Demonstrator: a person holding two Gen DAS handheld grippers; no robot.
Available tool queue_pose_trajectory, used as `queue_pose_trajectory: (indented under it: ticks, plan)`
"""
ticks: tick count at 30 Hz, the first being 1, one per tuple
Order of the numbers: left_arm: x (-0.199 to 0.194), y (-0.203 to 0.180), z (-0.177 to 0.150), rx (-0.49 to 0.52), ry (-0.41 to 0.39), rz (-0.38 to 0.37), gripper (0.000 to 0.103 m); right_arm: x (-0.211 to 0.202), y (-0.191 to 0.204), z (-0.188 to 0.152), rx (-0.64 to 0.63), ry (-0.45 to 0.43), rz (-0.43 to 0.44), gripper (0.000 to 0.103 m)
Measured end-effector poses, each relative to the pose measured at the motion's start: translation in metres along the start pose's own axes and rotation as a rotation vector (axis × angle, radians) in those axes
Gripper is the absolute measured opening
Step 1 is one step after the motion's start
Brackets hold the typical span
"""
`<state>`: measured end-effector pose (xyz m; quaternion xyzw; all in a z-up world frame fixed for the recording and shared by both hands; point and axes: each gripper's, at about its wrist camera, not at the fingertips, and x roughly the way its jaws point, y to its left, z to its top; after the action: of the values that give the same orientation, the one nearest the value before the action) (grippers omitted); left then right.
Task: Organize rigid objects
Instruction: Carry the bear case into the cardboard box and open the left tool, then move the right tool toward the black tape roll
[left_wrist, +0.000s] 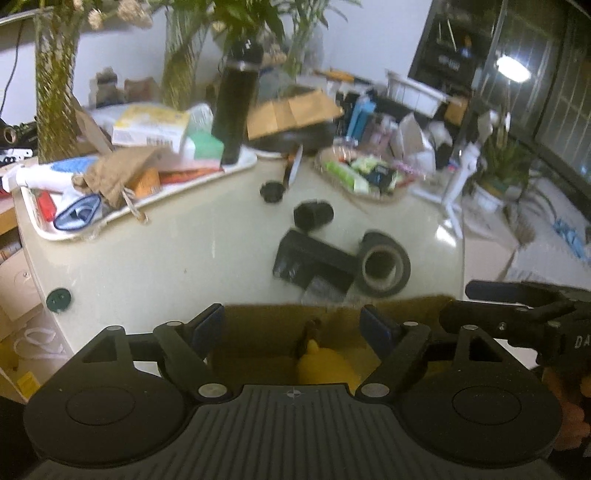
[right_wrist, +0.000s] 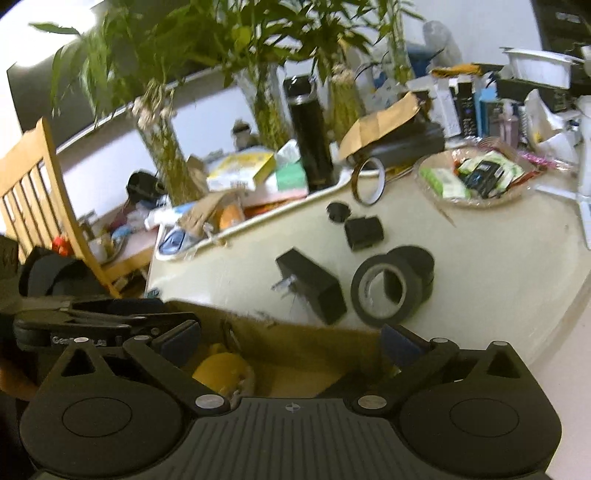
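On the cream table lie a black tape roll (left_wrist: 384, 264) (right_wrist: 388, 290), a black charger block (left_wrist: 314, 262) (right_wrist: 312, 284), a small black box (left_wrist: 313, 215) (right_wrist: 364, 232) and a round black cap (left_wrist: 272, 191) (right_wrist: 338, 211). A thin tape ring (right_wrist: 371, 181) leans on the tray edge. A cardboard box (left_wrist: 332, 325) (right_wrist: 295, 347) below both grippers holds a yellow object (left_wrist: 325, 363) (right_wrist: 221, 373). My left gripper (left_wrist: 293, 328) is open and empty over the box. My right gripper (right_wrist: 291, 343) is open and empty over the same box.
A white tray (left_wrist: 236, 168) of clutter with a tall black bottle (left_wrist: 238, 99) (right_wrist: 310, 140) stands at the back left. A basket of packets (left_wrist: 362, 173) (right_wrist: 476, 177) sits at the back right. Vases of bamboo line the back. A wooden chair (right_wrist: 40, 199) stands left.
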<state>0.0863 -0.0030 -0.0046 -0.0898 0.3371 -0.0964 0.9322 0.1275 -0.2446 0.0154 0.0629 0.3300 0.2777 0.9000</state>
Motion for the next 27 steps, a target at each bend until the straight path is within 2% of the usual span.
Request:
queue_pose_trajectory:
  ticks: [11, 19, 27]
  plan:
    - [-0.007, 0.001, -0.001, 0.01, -0.082, -0.013, 0.08, -0.002, -0.012, 0.0, 0.051, -0.083, -0.079, 0.103]
    - [-0.014, 0.001, -0.002, 0.007, -0.148, -0.011, 0.08, 0.007, -0.018, 0.003, 0.095, -0.104, -0.067, 0.103]
    - [-0.016, 0.004, -0.002, -0.003, -0.16, 0.01, 0.08, 0.003, -0.012, 0.004, 0.078, -0.13, -0.046, 0.103]
